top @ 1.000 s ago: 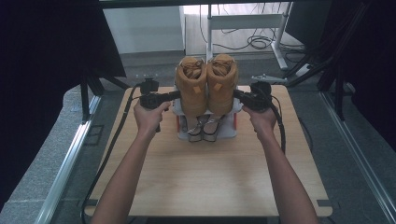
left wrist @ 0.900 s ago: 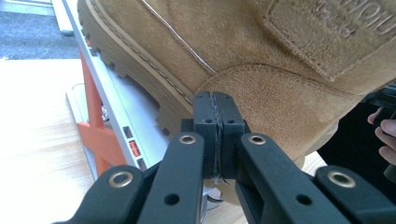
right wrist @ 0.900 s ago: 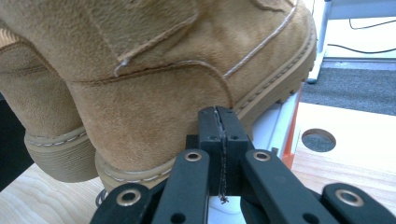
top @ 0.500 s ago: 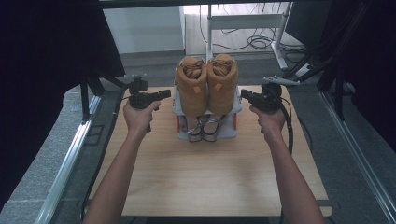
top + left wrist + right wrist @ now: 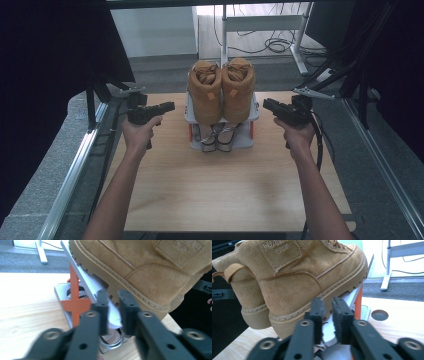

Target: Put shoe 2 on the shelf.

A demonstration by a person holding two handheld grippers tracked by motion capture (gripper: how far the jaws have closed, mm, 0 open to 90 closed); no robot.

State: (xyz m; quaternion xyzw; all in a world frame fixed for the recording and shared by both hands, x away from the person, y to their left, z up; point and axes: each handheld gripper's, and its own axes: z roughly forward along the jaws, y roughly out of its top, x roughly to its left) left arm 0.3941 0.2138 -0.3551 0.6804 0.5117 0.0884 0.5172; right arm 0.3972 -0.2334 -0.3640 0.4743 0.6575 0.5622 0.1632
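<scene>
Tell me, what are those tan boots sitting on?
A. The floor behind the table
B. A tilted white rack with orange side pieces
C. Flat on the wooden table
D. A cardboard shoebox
B: the tan boots rest on a slanted white rack with orange side pieces, raised above the wooden table, with another pair of shoes on the level below.

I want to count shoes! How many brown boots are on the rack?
2: the left boot and the right boot stand side by side on the white rack's top tier.
</scene>
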